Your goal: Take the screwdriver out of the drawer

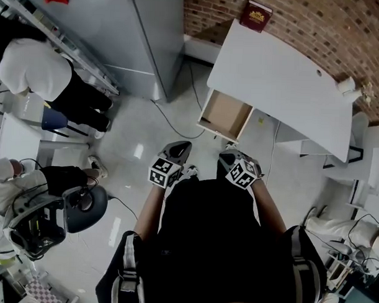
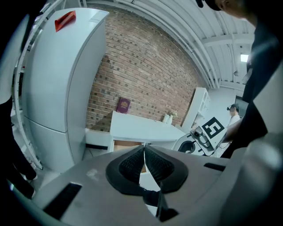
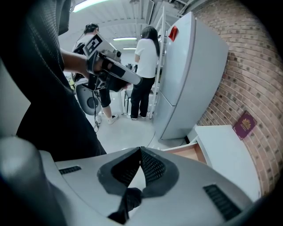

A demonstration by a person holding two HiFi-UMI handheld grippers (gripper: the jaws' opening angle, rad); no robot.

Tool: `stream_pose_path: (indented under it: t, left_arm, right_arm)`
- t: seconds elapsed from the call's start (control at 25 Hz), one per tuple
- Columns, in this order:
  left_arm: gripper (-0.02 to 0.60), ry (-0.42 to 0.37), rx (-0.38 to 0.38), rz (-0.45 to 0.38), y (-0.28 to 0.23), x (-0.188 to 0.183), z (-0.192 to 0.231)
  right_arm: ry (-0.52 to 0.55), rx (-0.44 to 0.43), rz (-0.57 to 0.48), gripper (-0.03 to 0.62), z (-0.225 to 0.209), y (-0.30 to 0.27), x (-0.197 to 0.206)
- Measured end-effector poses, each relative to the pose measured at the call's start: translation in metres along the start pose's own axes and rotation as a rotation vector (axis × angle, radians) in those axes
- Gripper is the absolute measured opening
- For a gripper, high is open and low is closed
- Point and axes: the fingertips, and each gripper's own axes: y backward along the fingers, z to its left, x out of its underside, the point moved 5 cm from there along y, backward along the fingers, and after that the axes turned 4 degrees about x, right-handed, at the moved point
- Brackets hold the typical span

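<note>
Below the white surface (image 1: 285,76), the drawer (image 1: 226,115) stood open, its visible bottom bare wood; the screwdriver could not be made out. A red book (image 1: 255,15) lay on the surface by the brick wall (image 1: 318,25). The left gripper (image 1: 179,148) and right gripper (image 1: 229,157) hung over the grey floor (image 1: 146,134), short of the drawer, jaws together on nothing.

The open drawer (image 1: 227,115) shows bare matt wood inside. The tabletop (image 1: 285,76) is smooth matt white. The far wall (image 1: 293,15) is rough brick. The floor (image 1: 134,127) is glossy grey.
</note>
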Motion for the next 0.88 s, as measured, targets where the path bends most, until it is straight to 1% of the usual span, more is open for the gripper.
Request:
stream_pose_path:
  t: [0.16,0.28,0.44,0.64,0.76,0.88]
  left_arm:
    - [0.017,0.018,-0.044,-0.028,0.001,-0.005,-0.001]
    - [0.017,0.047,-0.082,-0.046,-0.005,-0.006,0.0]
    - [0.017,0.075,-0.129,-0.066,-0.014,-0.01,0.004]
    - [0.017,0.114,-0.199,-0.109,-0.026,-0.016,0.007]
    - [0.017,0.14,-0.236,-0.126,-0.029,-0.015,0.007]
    - [0.017,0.164,-0.269,-0.125,-0.031,-0.013,0.006]
  right_arm:
    - [0.037,-0.052,0.006,0.057,-0.009,-0.007,0.001]
    - [0.101,-0.084,0.008,0.057,-0.024,-0.009,-0.003]
    - [0.173,-0.123,-0.019,0.057,-0.044,-0.011,-0.017]
    - [0.251,-0.177,-0.017,0.057,-0.067,-0.016,-0.015]
    - [0.278,-0.201,-0.016,0.057,-0.08,-0.02,-0.014]
    - [0.3,-0.23,-0.018,0.057,-0.092,-0.025,-0.015]
